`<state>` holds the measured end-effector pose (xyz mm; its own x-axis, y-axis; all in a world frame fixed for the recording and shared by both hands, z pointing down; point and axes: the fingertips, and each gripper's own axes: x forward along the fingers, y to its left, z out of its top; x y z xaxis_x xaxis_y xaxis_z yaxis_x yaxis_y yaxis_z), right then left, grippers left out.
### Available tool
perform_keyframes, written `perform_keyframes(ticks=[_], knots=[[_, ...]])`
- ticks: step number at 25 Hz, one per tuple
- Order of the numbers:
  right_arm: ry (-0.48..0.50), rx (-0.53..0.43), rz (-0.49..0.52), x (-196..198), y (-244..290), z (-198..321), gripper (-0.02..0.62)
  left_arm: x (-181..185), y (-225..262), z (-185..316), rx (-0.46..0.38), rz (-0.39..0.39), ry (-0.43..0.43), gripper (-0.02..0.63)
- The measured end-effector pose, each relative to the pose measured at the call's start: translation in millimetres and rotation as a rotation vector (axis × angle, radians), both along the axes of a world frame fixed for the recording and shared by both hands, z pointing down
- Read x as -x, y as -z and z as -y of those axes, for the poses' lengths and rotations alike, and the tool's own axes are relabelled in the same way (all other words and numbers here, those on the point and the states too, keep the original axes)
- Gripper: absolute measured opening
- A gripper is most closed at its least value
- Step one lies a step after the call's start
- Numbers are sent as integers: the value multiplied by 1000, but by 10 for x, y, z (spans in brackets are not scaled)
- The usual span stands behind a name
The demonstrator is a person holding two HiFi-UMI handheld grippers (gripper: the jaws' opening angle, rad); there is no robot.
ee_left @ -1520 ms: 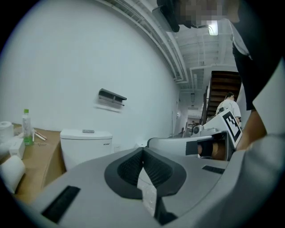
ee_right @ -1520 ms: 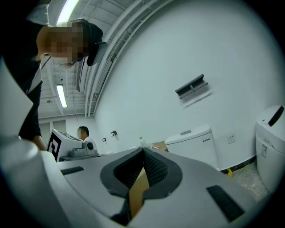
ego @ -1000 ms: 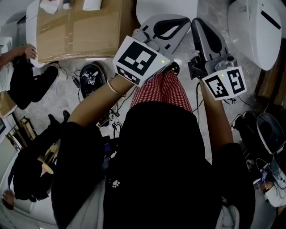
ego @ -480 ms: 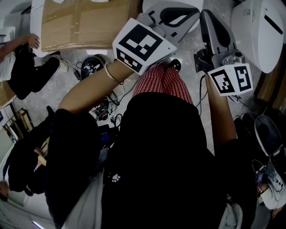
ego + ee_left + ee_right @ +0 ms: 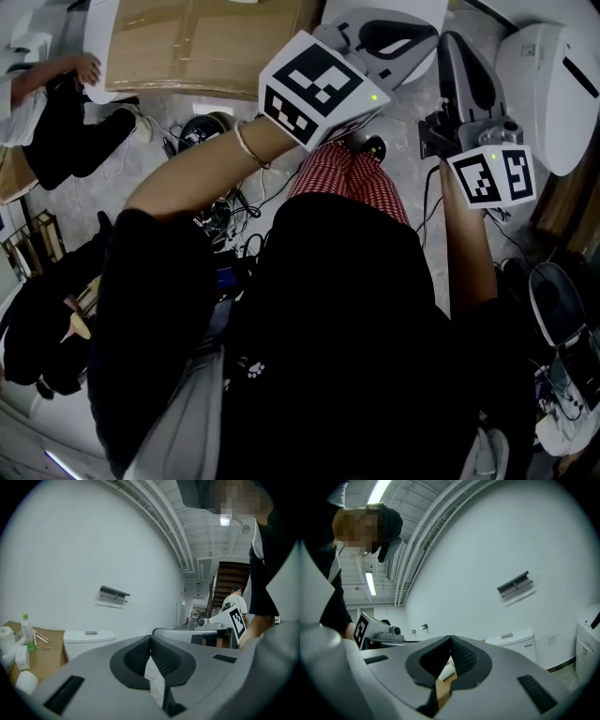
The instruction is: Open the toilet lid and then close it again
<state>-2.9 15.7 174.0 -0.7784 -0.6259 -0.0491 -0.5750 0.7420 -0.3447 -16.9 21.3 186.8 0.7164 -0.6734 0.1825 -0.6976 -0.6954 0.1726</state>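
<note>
White porcelain frames the head view: a toilet (image 5: 553, 89) stands at the upper right, its top smooth and flat, which I read as a lid lying down, though the angle leaves some doubt. A lid that is down fits a stage before the opening as well as one after the closing again, and nothing here settles which. In that view the left gripper (image 5: 394, 42) and the right gripper (image 5: 457, 70) are both held up in front of the person, well apart from the toilet and touching nothing; a sheet of cardboard (image 5: 206, 37) lies at the upper left. The left gripper view shows its jaw tips pressed together with nothing gripped between them, aimed at a bare wall – a white cistern (image 5: 89, 640) sits low beyond them, its bowl and lid hidden behind the gripper's body. The right gripper view shows the same: tips closed on nothing, that cistern off to the right and far from the jaws, no lid in sight.
</note>
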Motion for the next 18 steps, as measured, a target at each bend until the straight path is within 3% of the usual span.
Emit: perform_keyframes(ticks=[18], knots=[[23, -144, 3, -47, 557, -82, 18, -42, 553, -39, -145, 10, 30, 6]])
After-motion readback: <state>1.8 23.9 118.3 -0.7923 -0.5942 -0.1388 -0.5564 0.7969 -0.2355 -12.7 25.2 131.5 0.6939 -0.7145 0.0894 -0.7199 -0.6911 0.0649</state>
